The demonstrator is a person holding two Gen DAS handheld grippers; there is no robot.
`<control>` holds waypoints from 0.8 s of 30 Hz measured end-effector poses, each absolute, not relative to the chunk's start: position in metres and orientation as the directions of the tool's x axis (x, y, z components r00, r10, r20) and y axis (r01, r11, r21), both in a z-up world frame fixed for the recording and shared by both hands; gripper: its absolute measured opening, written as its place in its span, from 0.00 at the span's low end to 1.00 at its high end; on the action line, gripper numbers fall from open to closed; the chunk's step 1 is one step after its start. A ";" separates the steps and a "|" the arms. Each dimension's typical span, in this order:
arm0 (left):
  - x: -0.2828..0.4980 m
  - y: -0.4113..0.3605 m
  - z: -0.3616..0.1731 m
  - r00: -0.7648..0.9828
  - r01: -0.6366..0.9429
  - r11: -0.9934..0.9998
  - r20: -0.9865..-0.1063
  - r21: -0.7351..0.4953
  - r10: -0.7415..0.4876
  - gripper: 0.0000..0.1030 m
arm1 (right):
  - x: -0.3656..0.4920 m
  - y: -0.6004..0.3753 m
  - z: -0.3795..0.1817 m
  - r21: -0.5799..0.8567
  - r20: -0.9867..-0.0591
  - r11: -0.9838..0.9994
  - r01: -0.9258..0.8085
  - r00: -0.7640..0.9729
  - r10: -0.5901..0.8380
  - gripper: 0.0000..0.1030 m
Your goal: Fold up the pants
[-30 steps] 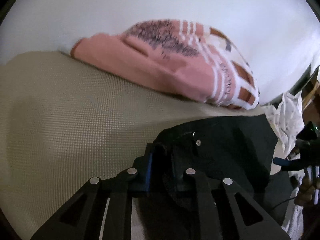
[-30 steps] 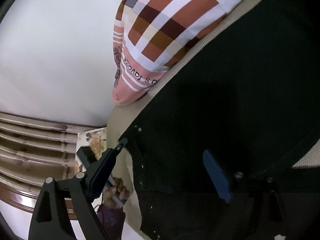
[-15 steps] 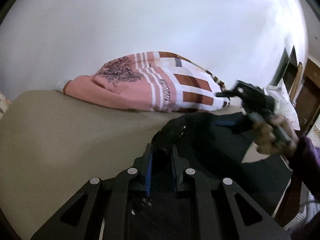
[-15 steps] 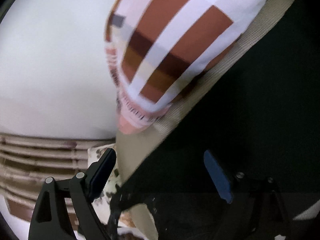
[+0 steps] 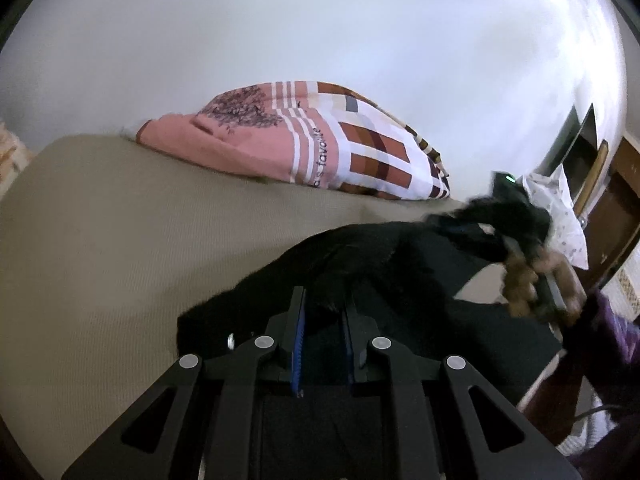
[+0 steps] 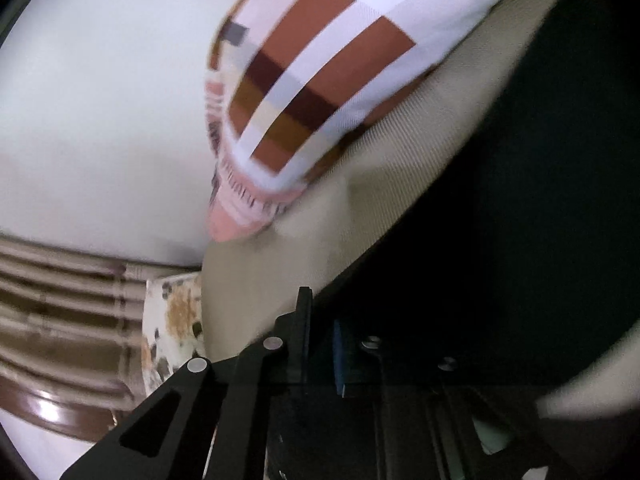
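My left gripper (image 5: 323, 312) pinches the black pants (image 5: 400, 264) lying on the bed (image 5: 120, 240) below the pillow (image 5: 320, 148), while my right gripper (image 6: 320, 320) has just closed on their edge.

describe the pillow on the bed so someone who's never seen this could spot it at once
Find the beige woven bedcover below the plain white wall. At its far edge, against that wall, lies the plump pink pillow with brown and white checks. Unlike the black pants nearer the camera, it is brightly patterned, with a printed tree.
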State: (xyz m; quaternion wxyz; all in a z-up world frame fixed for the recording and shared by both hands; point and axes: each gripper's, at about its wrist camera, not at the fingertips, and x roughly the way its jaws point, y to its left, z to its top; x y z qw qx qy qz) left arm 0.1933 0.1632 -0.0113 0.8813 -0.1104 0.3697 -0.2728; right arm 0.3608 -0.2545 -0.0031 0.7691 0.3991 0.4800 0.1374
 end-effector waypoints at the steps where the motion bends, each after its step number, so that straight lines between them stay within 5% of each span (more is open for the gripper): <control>1: 0.187 0.166 -0.011 0.574 0.392 0.828 -0.596 -0.401 -0.561 0.16 | 0.346 -0.256 0.000 0.748 -0.624 0.642 0.169 0.507 0.594 0.09; 11: 0.119 0.182 -0.024 0.532 0.317 0.848 -0.660 -0.426 -0.530 0.18 | 0.190 -0.234 -0.033 0.773 -0.624 0.586 0.245 0.464 0.629 0.08; 24: 0.064 0.199 -0.075 0.449 0.194 0.899 -0.779 -0.393 -0.438 0.18 | 0.139 -0.196 -0.100 0.778 -0.628 0.560 0.283 0.350 0.695 0.08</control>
